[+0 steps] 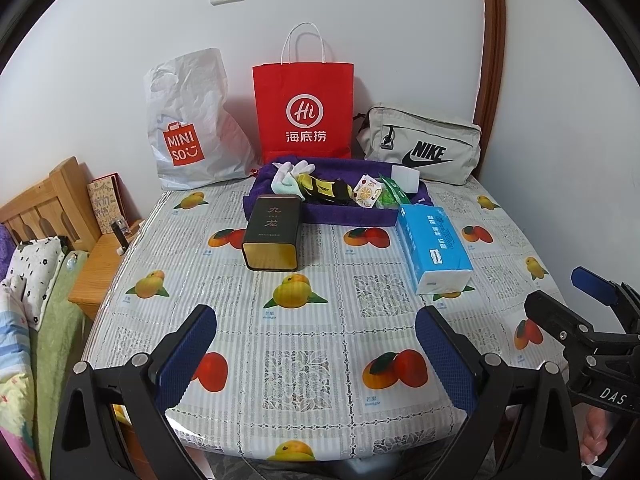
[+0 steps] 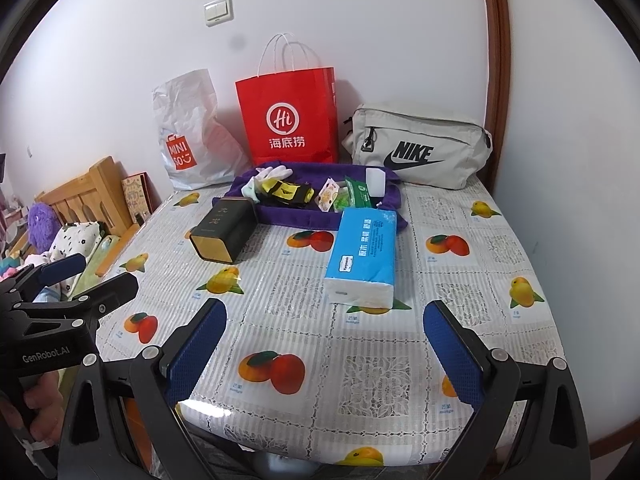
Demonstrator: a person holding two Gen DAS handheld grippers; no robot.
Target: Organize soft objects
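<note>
Blue tissue pack (image 1: 434, 248), purple tray (image 1: 340, 216), fruit-print tablecloth (image 1: 304, 332).

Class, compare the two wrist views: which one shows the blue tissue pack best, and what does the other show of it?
The right wrist view shows the blue tissue pack best: it lies near the picture's middle, with its printed top and white end both plain. The left wrist view shows the whole pack too, but off to the right and more slanted.

Table covered by fruit-printed plastic cloth (image 1: 320, 320); on it are laid purple towel (image 1: 340, 216), dark rectangular tin (image 1: 272, 240), blue tissue pack (image 1: 434, 248), white Miniso plastic bag (image 1: 188, 128), red paper bag (image 1: 304, 108), grey Nike pouch (image 1: 420, 144).
</note>
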